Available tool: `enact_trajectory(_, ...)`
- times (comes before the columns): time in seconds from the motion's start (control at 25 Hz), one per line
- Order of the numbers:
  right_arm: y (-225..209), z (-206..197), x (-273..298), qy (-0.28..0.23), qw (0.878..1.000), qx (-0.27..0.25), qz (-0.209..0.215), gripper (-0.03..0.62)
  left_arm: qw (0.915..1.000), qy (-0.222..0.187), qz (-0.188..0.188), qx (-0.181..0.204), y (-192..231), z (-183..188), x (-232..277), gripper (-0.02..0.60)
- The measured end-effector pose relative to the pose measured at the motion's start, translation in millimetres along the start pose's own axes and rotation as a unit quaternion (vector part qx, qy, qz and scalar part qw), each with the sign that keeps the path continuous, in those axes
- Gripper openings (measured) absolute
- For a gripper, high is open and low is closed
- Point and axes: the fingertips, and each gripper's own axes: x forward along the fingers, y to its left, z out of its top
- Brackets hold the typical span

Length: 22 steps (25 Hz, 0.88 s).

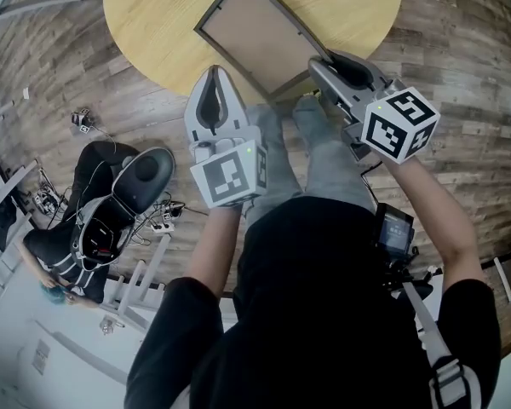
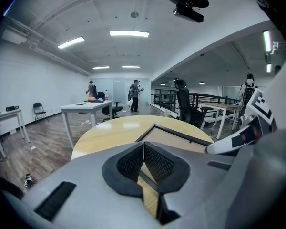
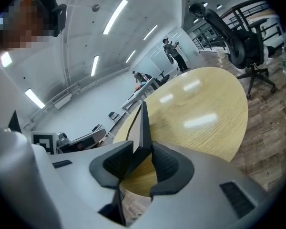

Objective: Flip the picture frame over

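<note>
Our right gripper (image 1: 321, 66) pinches the brown, dark-rimmed picture frame (image 1: 257, 34) on the round wooden counter (image 1: 145, 15). Our left gripper (image 1: 215, 75) beside it is closed and empty.

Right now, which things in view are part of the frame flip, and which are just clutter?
Job: picture frame, back up; round table; right gripper, clamped on frame corner; left gripper, shut, empty.
Clutter: office chair; white desk.
</note>
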Motion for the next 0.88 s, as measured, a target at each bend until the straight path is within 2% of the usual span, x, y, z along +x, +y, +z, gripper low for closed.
enact_trajectory(0.48, -31.7, -9.4, 4.3, 0.007, 0.998, -0.021, -0.051, 0.144, 0.9998, 0.004, -0.018, 0.003, -6.4, -6.5, 2.4, 0.023)
enact_trajectory(0.6, -38.8, -13.4, 3.6, 0.020, 0.994, -0.073, -0.085, 0.149, 0.9997, 0.007, -0.022, 0.006, -8.0, -13.8, 4.3, 0.023)
enact_trajectory(0.72, -46.1, -14.5, 3.4, 0.039, 0.983, -0.135, -0.117, 0.147, 0.9996, 0.003, -0.028, 0.008, -11.6, -13.6, 8.8, 0.023)
enact_trajectory(0.8, -45.7, -13.4, 4.5, 0.053, 0.972, -0.181, -0.139, 0.149, 0.9994, 0.000, -0.034, 0.007, -12.5, -10.0, 11.9, 0.023)
enact_trajectory(0.88, -40.9, -10.9, 6.5, 0.068, 0.955, -0.239, -0.160, 0.147, 0.9995, 0.006, -0.029, 0.007, -9.6, -8.6, 13.5, 0.023)
